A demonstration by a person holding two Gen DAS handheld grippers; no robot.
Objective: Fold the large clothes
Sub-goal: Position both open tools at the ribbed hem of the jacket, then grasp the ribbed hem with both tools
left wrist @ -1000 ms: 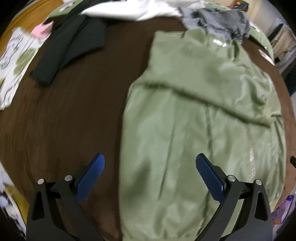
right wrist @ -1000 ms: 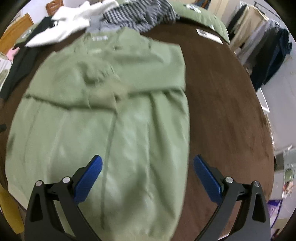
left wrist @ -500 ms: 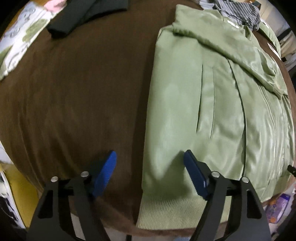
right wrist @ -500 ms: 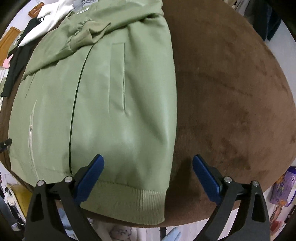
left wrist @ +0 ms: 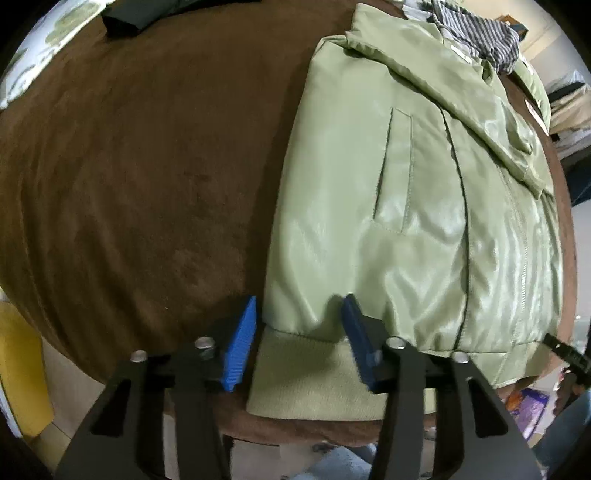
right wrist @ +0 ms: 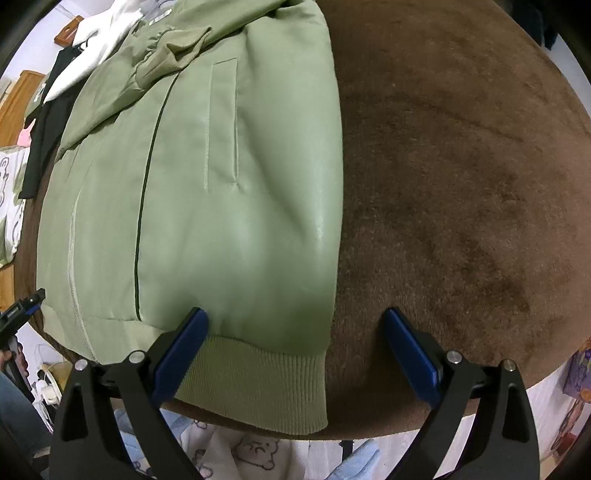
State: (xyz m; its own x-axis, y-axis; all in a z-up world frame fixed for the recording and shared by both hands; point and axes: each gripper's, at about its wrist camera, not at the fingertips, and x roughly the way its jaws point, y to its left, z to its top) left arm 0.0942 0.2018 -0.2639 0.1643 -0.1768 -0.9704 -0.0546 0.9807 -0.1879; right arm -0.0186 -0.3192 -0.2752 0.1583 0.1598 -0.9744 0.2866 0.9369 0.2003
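Now, step in hand: both tools are set at the bottom hem of the green jacket (left wrist: 406,206), readying a pinch on its two near corners so the lower half can be folded up; this is a judgement from how they stand.
Left tool (left wrist: 299,321): its jaws are partly spread, straddling the jacket's left hem corner, one blue pad off the cloth over the brown worktop (left wrist: 129,177), the other on the shiny shell; nothing is pinched yet.
Jacket: it lies flat, front up and zipped, along the near edge of the worktop, its ribbed hem (right wrist: 258,380) hanging slightly over that edge; both sleeves are folded across the chest, a cuff (right wrist: 155,66) showing near the far end.
Right tool (right wrist: 295,328): jaws widely spread around the right hem corner, one pad on the cloth, one over bare worktop.
Next move calls for: closing both on the ribbing together, then lifting evenly towards the collar, since the slick, padded shell may slide or bulge.
Far edge: other garments (left wrist: 476,29) lie piled there.
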